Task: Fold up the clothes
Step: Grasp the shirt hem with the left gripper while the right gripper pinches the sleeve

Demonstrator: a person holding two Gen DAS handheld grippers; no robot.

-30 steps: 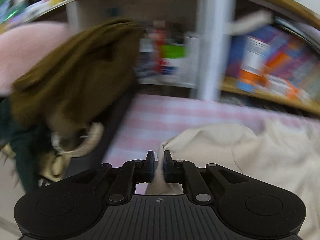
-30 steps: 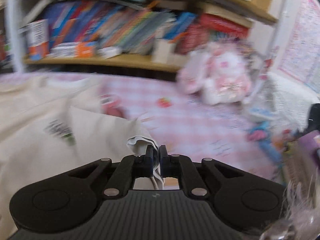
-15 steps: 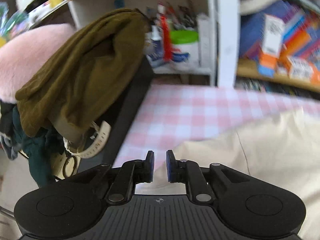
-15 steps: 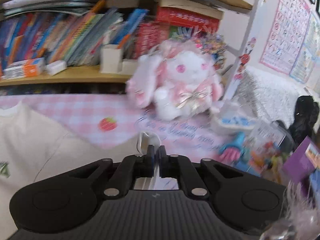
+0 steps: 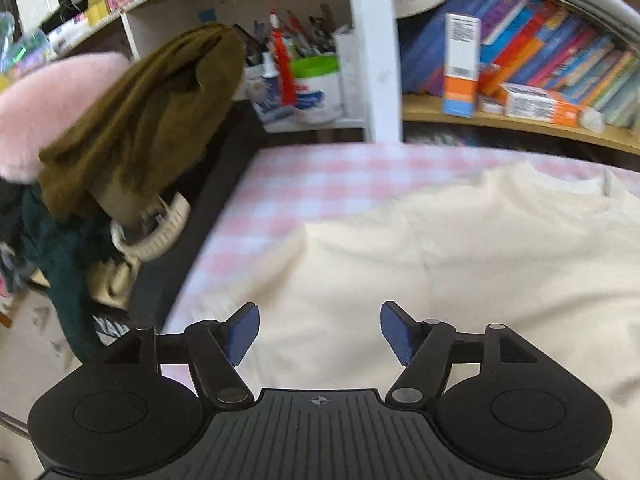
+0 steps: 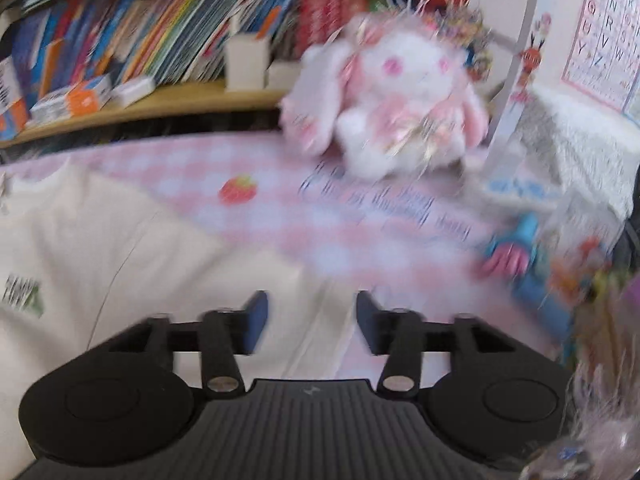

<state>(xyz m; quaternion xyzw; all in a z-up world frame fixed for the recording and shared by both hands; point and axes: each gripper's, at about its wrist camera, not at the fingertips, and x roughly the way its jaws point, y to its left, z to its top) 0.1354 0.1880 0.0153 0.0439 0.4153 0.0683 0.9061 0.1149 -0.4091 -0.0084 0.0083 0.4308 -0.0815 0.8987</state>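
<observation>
A cream shirt (image 5: 460, 248) lies spread flat on the pink checked cloth (image 5: 320, 168). My left gripper (image 5: 319, 334) hovers open over the shirt's left part, with nothing between its blue pads. In the right wrist view the same cream shirt (image 6: 132, 256) fills the lower left and shows a small green print (image 6: 22, 292). My right gripper (image 6: 312, 322) stands open above the shirt's right edge, holding nothing. That view is blurred.
A pile of olive, pink and dark green clothes (image 5: 132, 120) hangs at the left beside a black edge. Shelves of books (image 5: 540, 60) run along the back. A white and pink plush rabbit (image 6: 396, 96) and blue toys (image 6: 524, 248) sit at the right.
Both grippers were shut on corners of the cream shirt a second ago. They have since let go and opened wide, and the shirt now lies flat on the cloth.
</observation>
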